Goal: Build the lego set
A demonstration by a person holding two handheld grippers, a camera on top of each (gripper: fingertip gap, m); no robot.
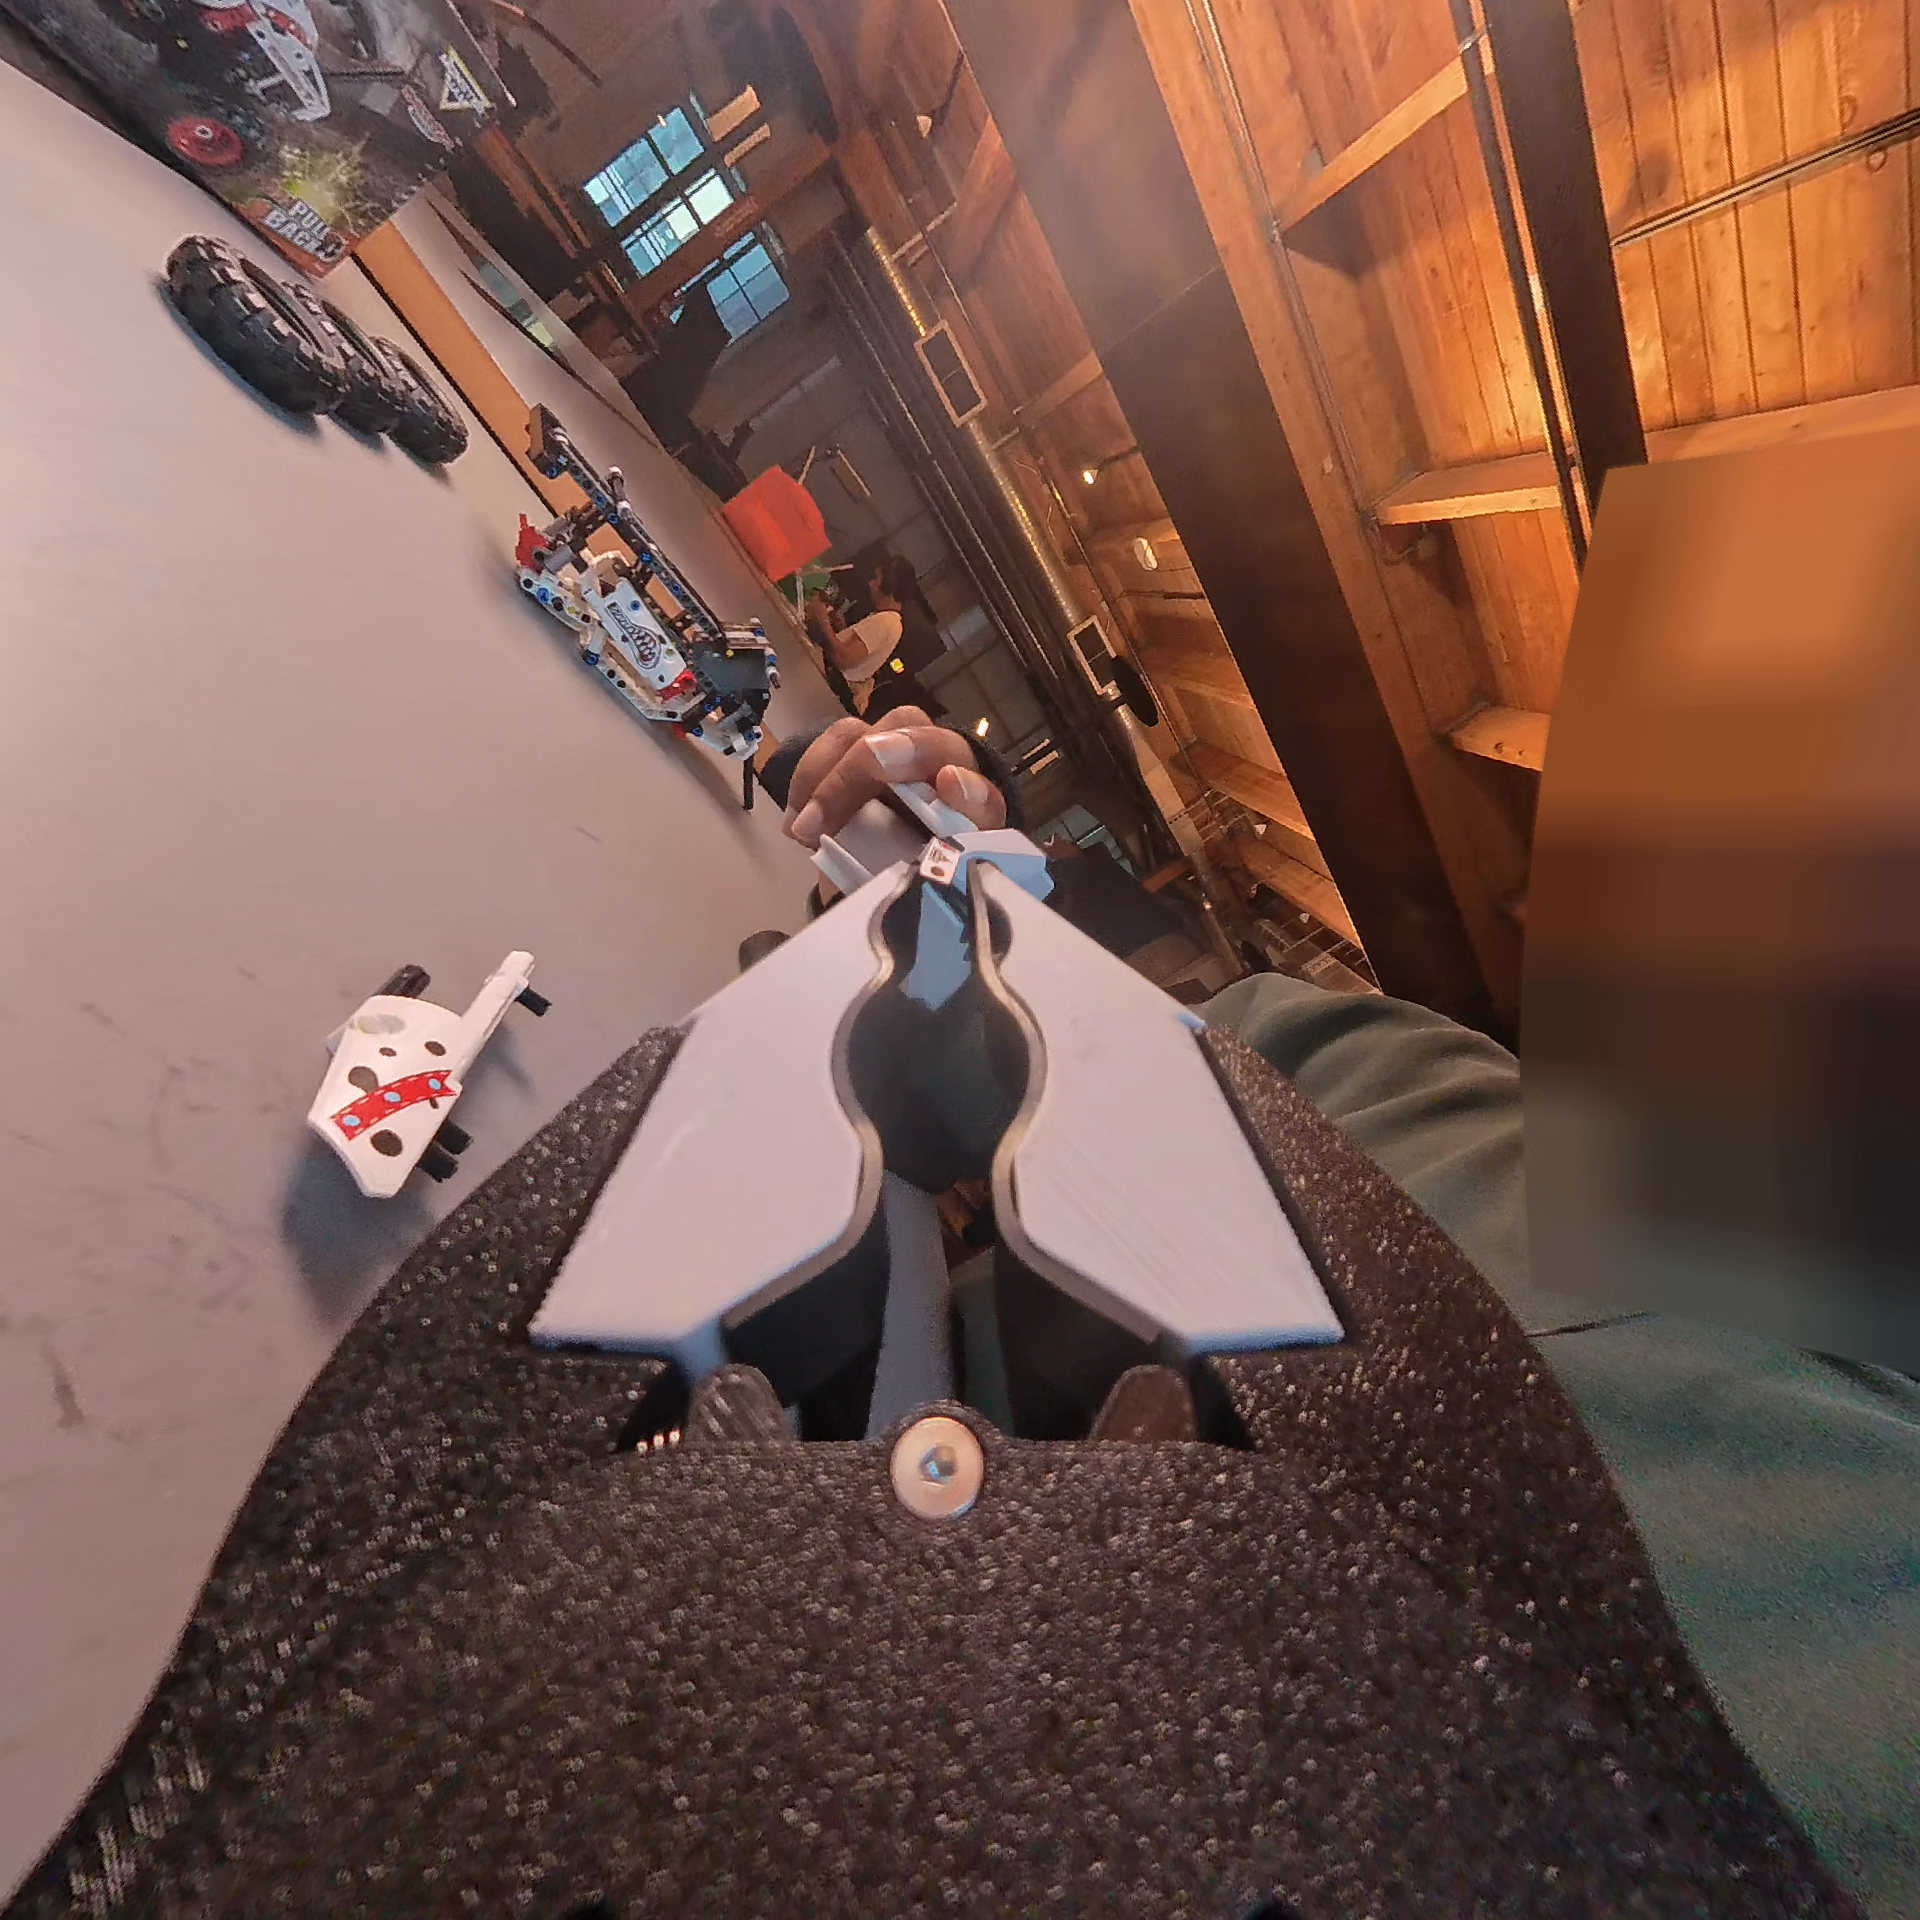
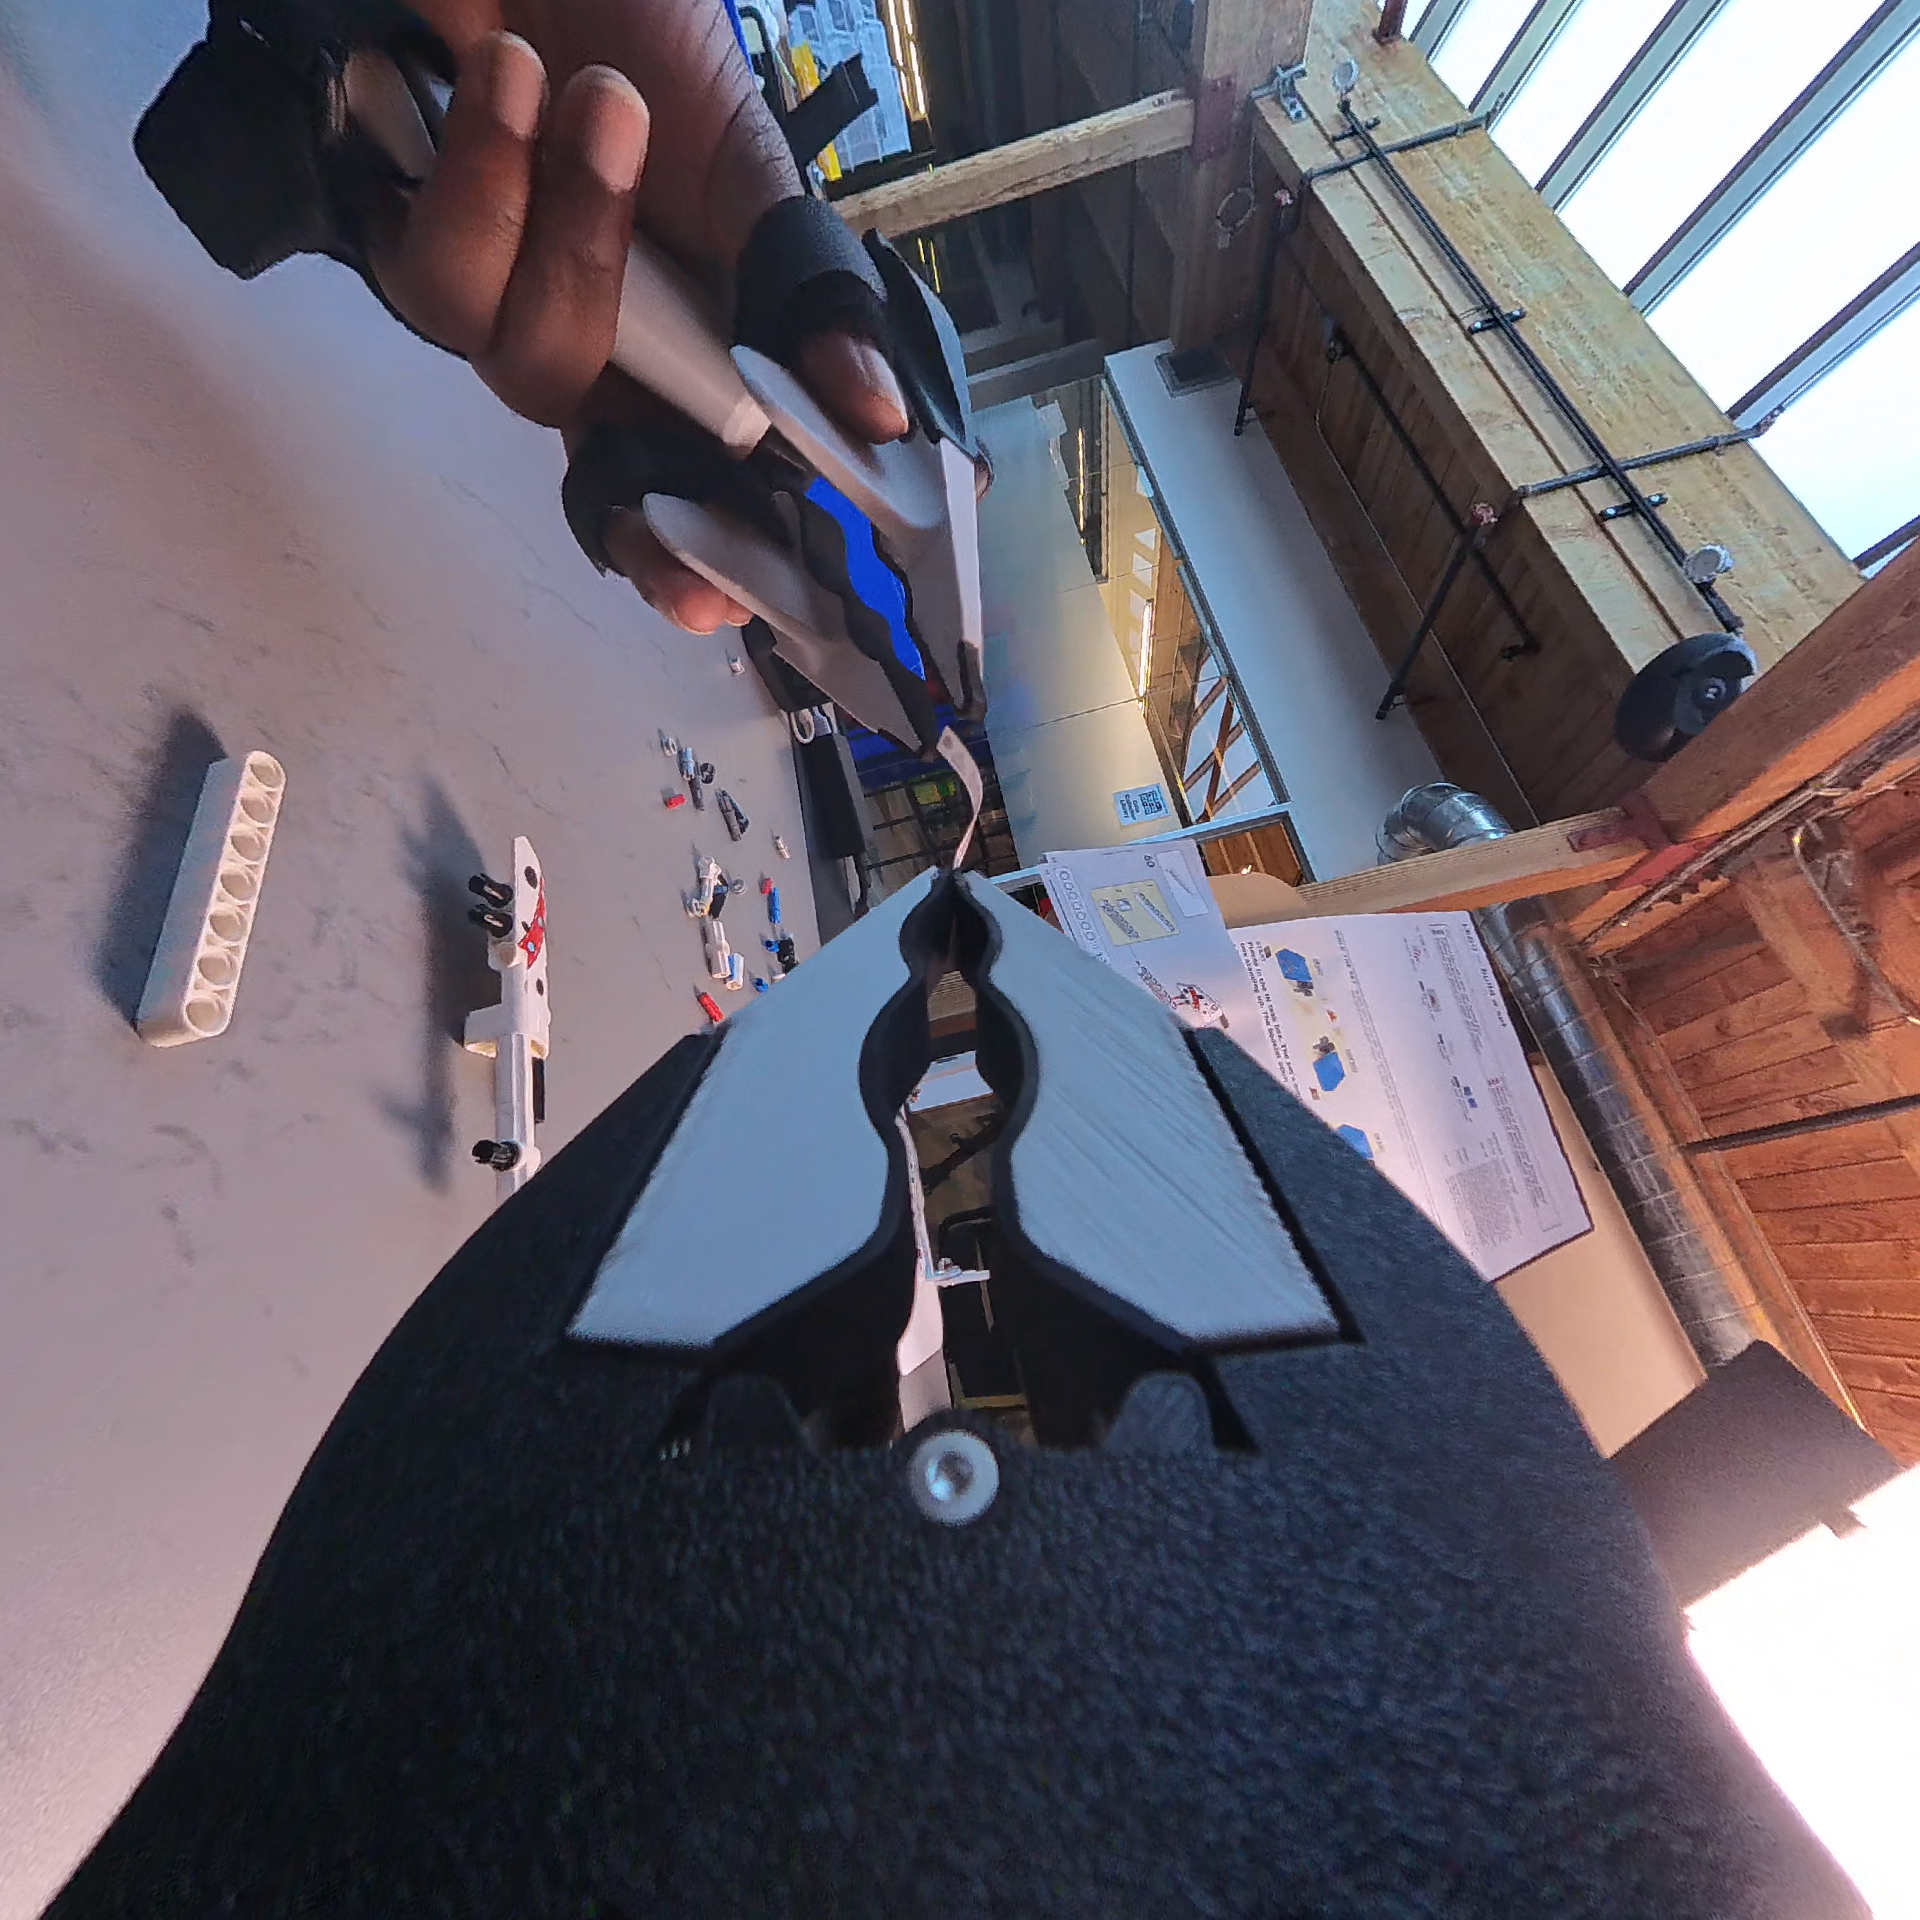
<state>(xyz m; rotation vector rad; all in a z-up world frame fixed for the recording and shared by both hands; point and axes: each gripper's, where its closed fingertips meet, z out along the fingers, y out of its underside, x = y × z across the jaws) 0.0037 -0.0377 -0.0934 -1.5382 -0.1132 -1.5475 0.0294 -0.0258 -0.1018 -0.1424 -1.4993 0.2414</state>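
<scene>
My left claw (image 1: 948,873) is pinched nearly closed at the tips, and my right claw (image 2: 951,881) is pinched the same way. Between them they hold a thin white strip (image 2: 966,800). The strip curls from the tips of the left claw down into the tips of the right, then runs back through the gap between the right fingers. Both claws are raised off the grey surface (image 1: 208,727) and meet tip to tip, so the strip hangs in the air, not lying on anything. My left hand (image 2: 582,208) grips the handle of the left claw, and my right hand (image 1: 873,758) shows just beyond the meeting point in the left wrist view. On the surface near the claws lies a white panel (image 1: 390,1091) with a red band, dark spots and black pins at its edges. Beside it in the right wrist view is a white beam (image 2: 213,899) with a row of round holes, lying apart from the panel. Farther out is a scatter of small parts (image 2: 727,894) in red, blue, black and white. The half-built truck frame (image 1: 644,613) sits beyond, well apart from the panel. Past it are black knobbly tyres (image 1: 312,343) close together, and the set's box (image 1: 312,104) is at the far edge. Printed instruction sheets (image 2: 1403,1070) stand to the right.
</scene>
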